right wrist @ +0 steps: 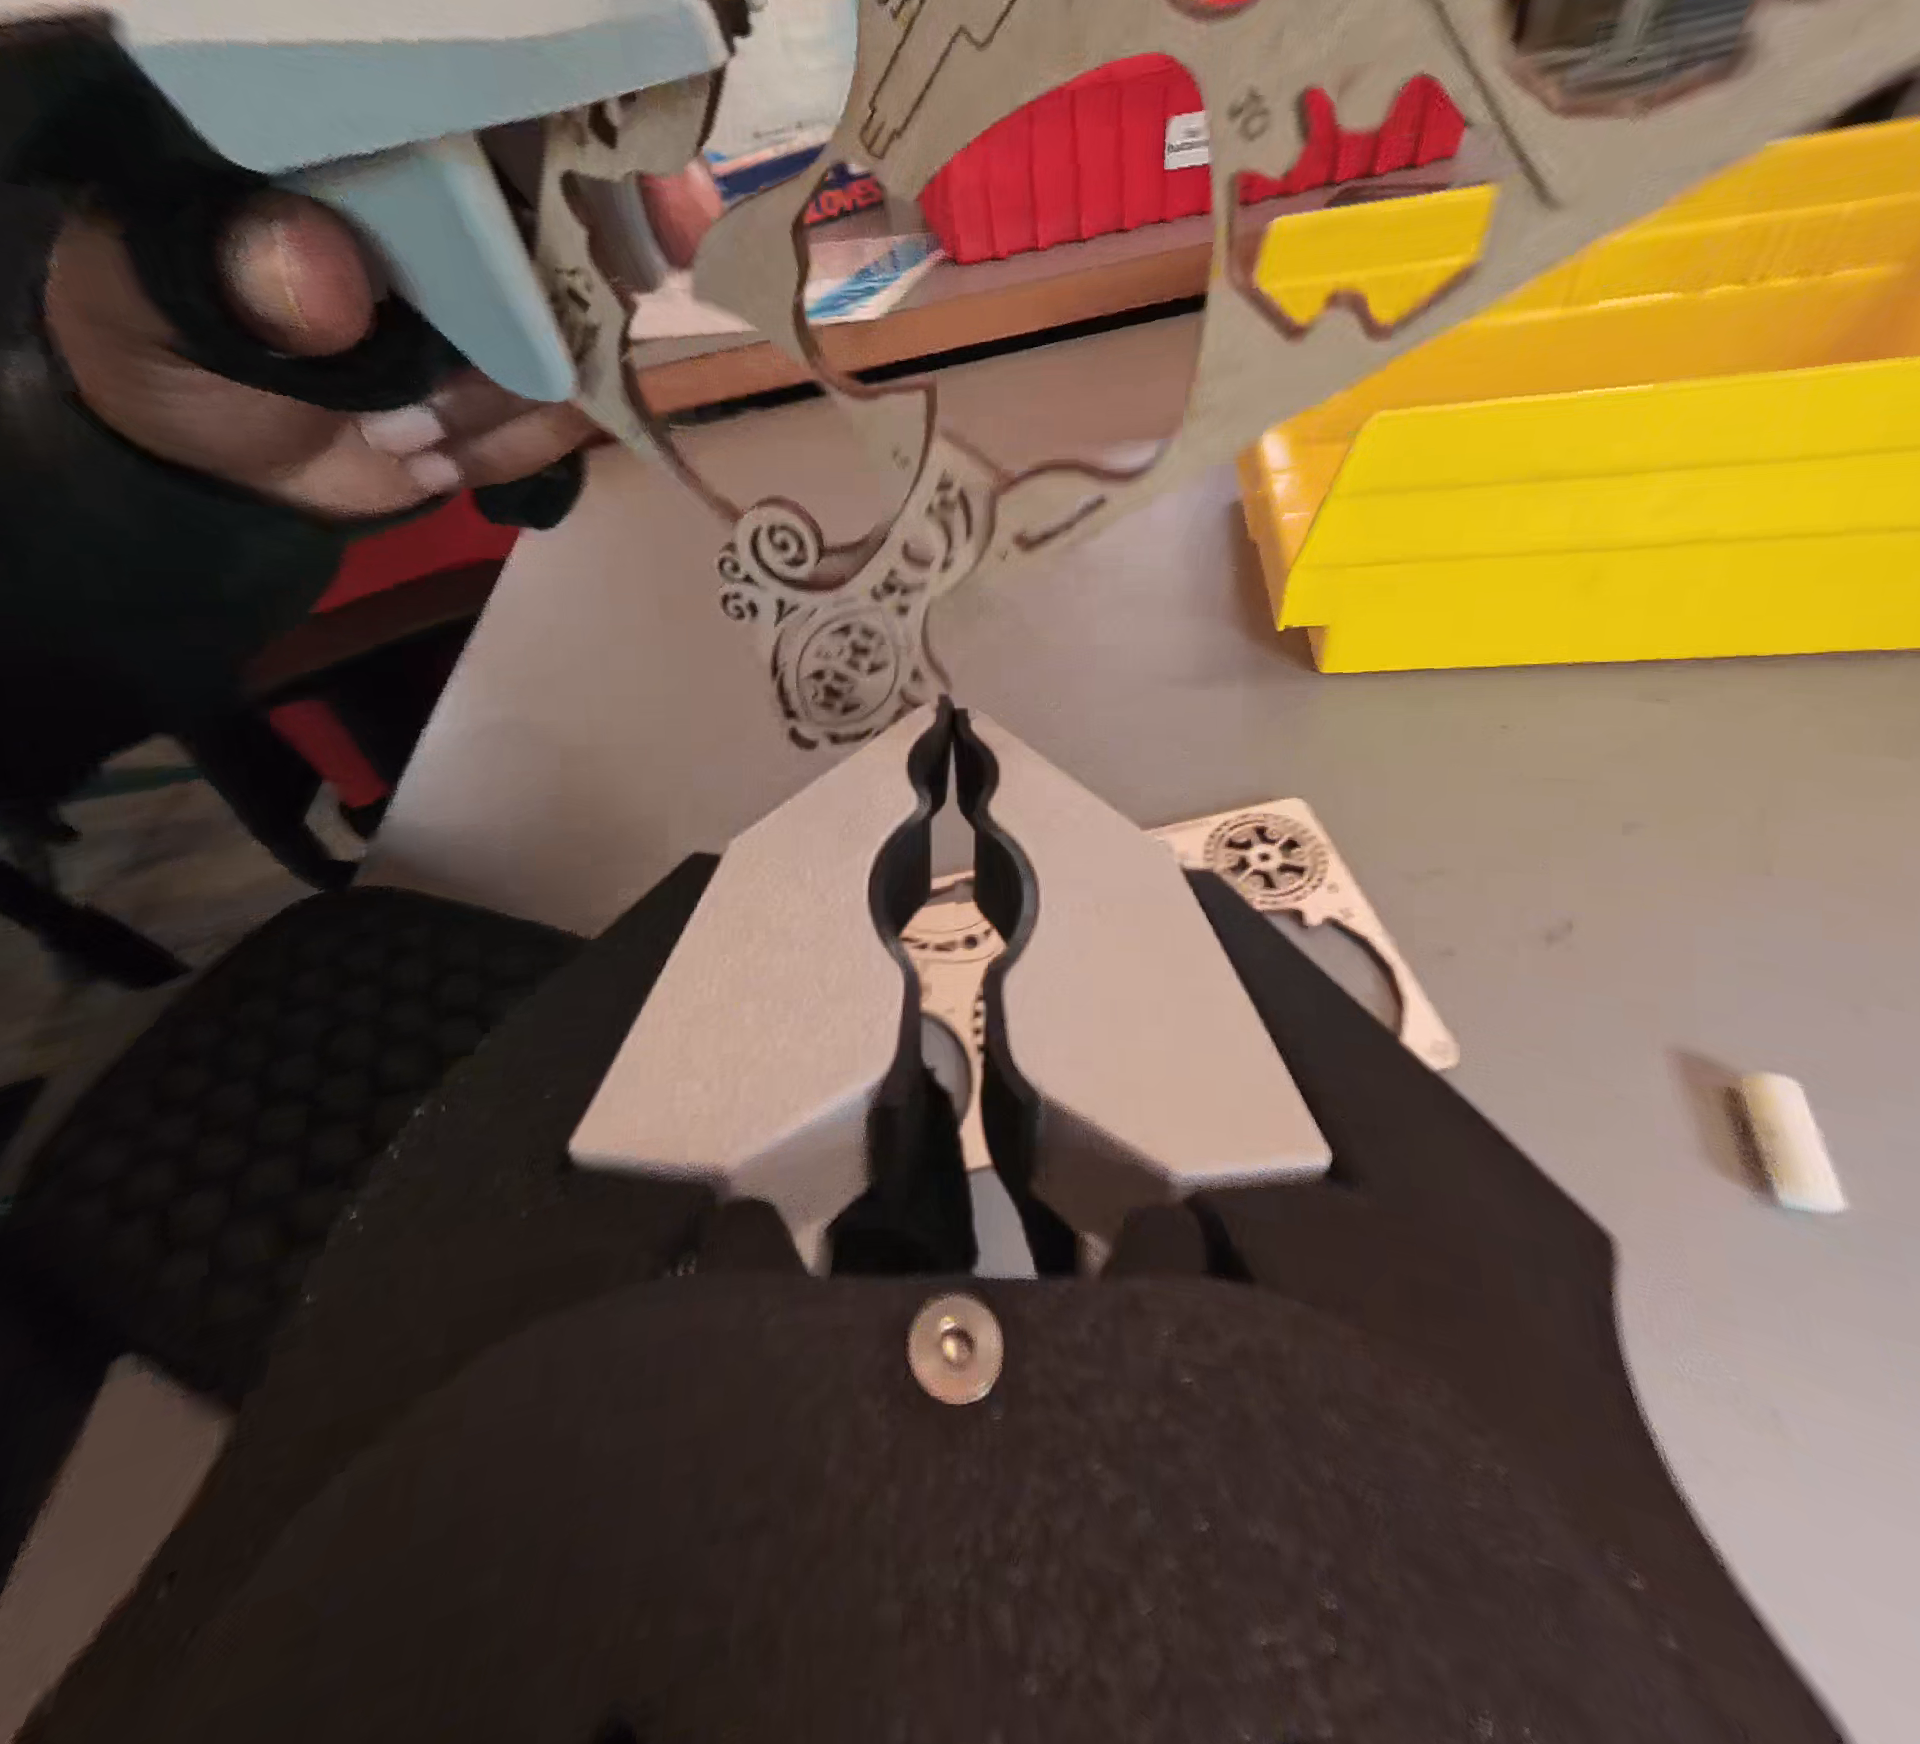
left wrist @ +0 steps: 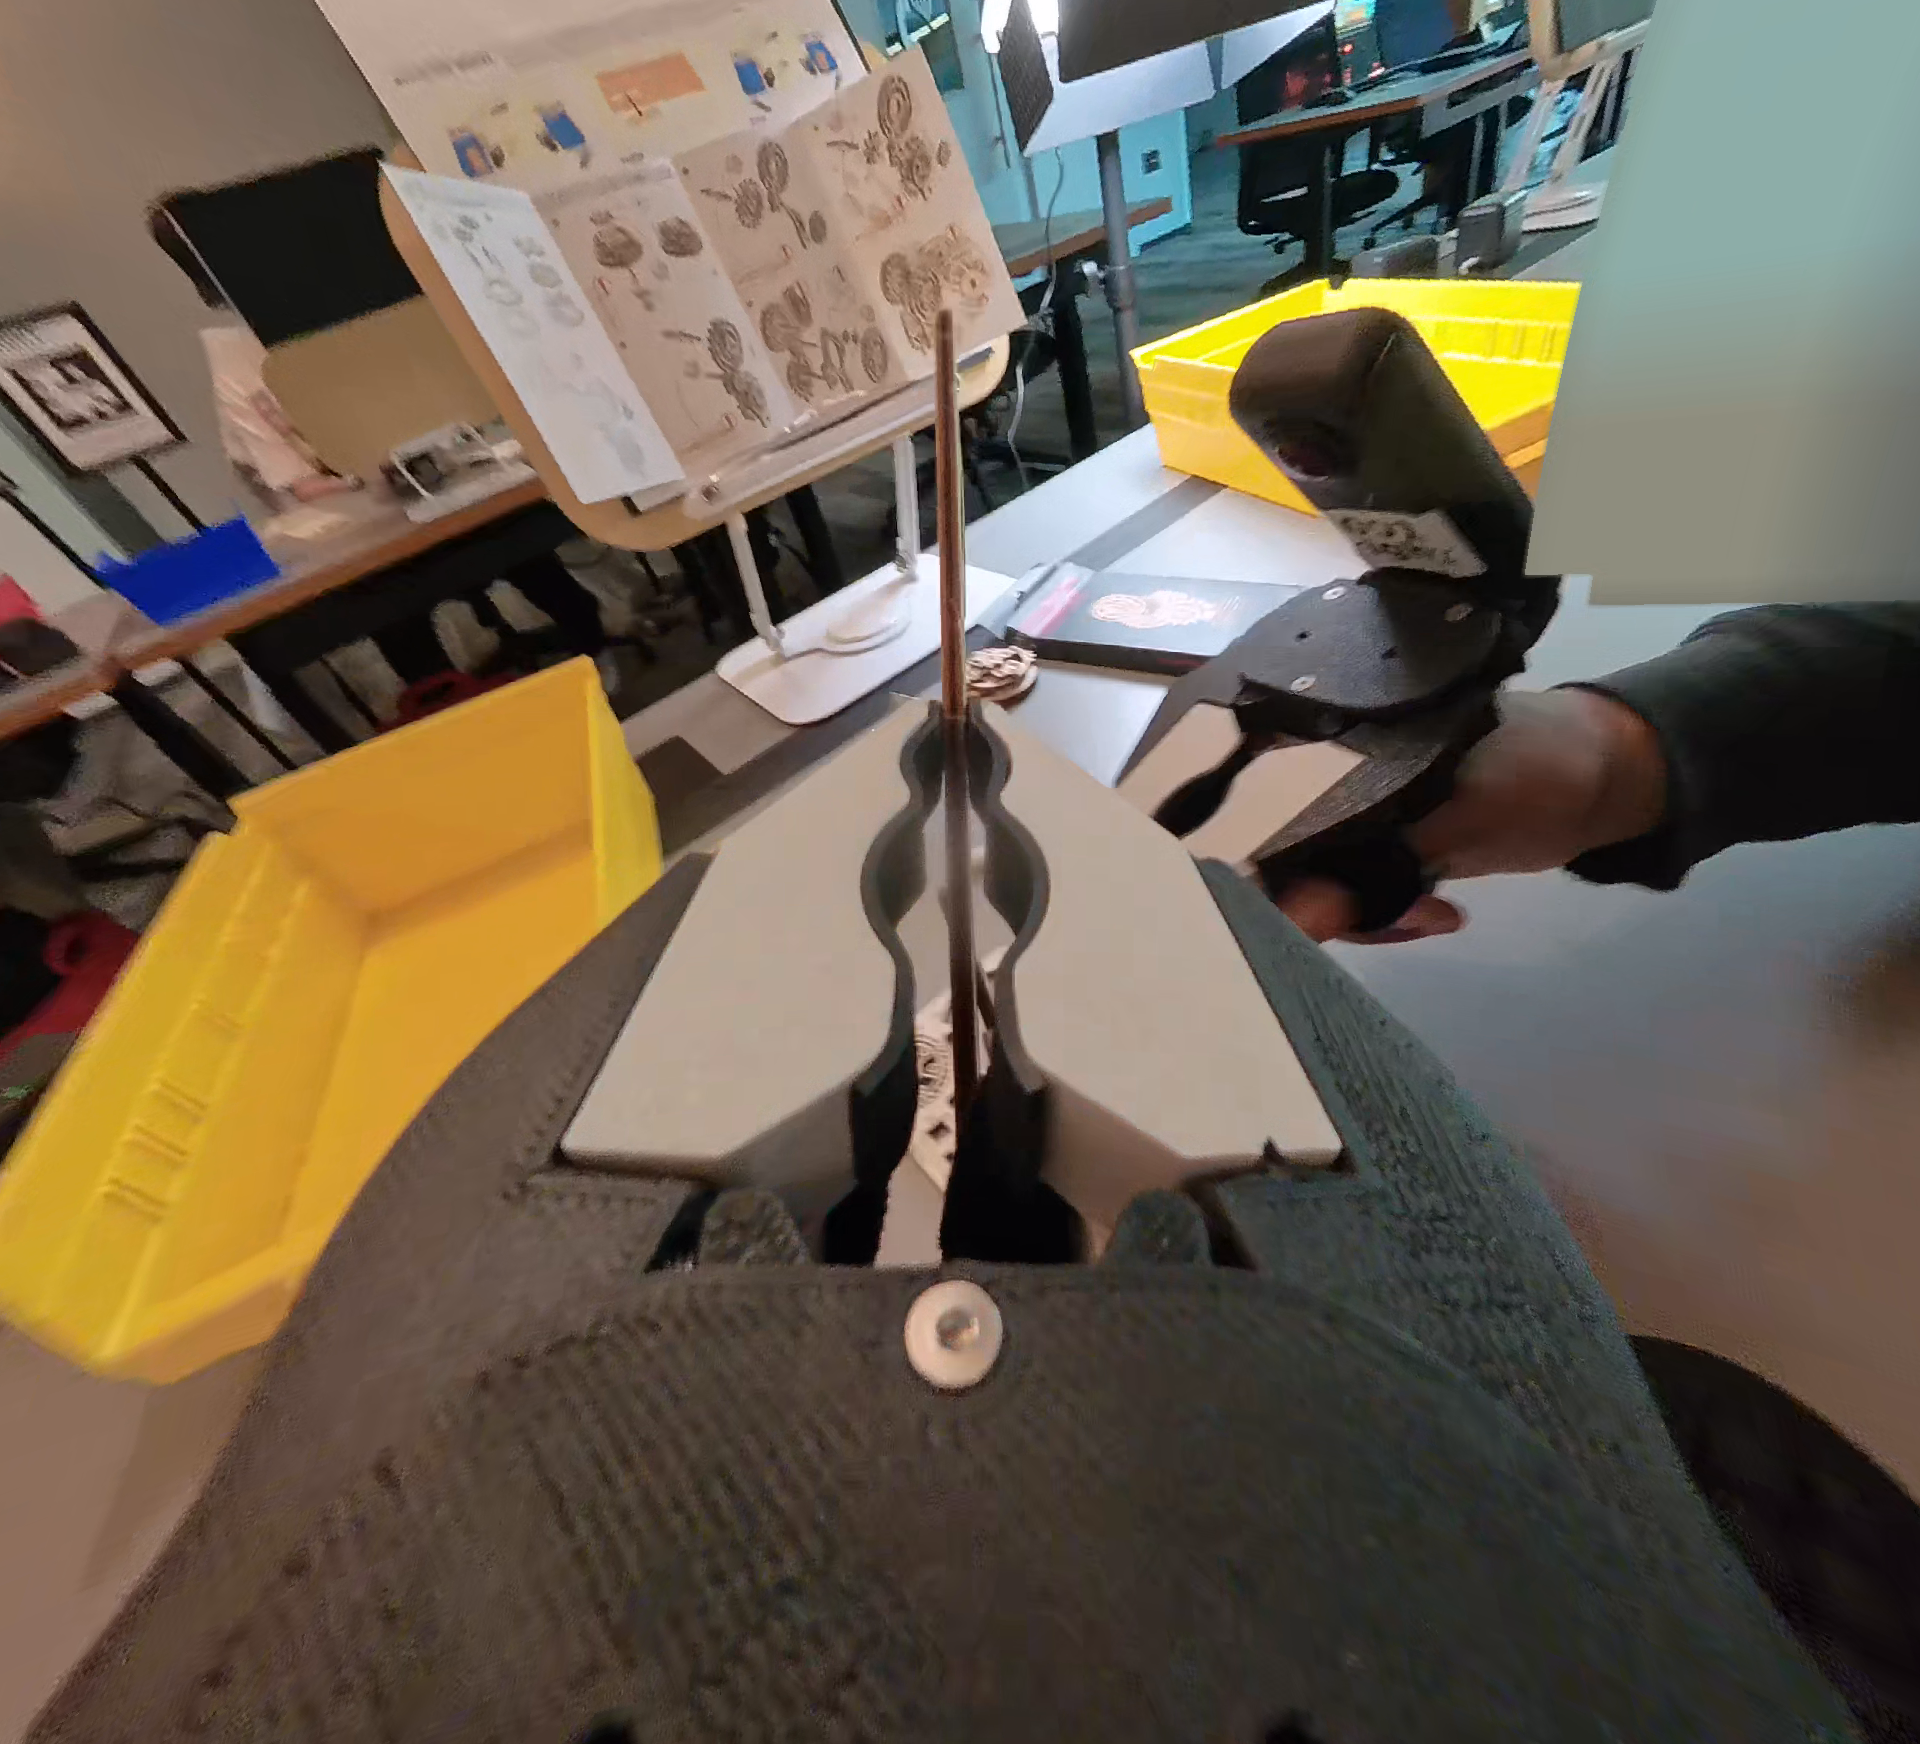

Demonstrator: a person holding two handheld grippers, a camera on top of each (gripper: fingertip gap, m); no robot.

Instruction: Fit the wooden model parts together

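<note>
Right wrist view: left gripper [right wrist: 582, 344] clamps the wooden sheet [right wrist: 1039, 84] upright
Right gripper [right wrist: 951, 718] closed at its ornate piece [right wrist: 842, 645]; nothing visibly fitted yet

Left gripper [left wrist: 951, 728] jaws closed, raised off table. Right gripper [right wrist: 948, 720] jaws closed, tips meeting. Right hand [left wrist: 1496, 821] wraps handle.

Grey table [right wrist: 1558, 863] carrying the loose pieces

A flat wooden parts sheet [right wrist: 1309, 905] is lying beside a small white block [right wrist: 1787, 1154], a yellow bin [right wrist: 1558, 489] is sitting behind, and a white stand base [left wrist: 831, 655] is resting farther back.
</note>
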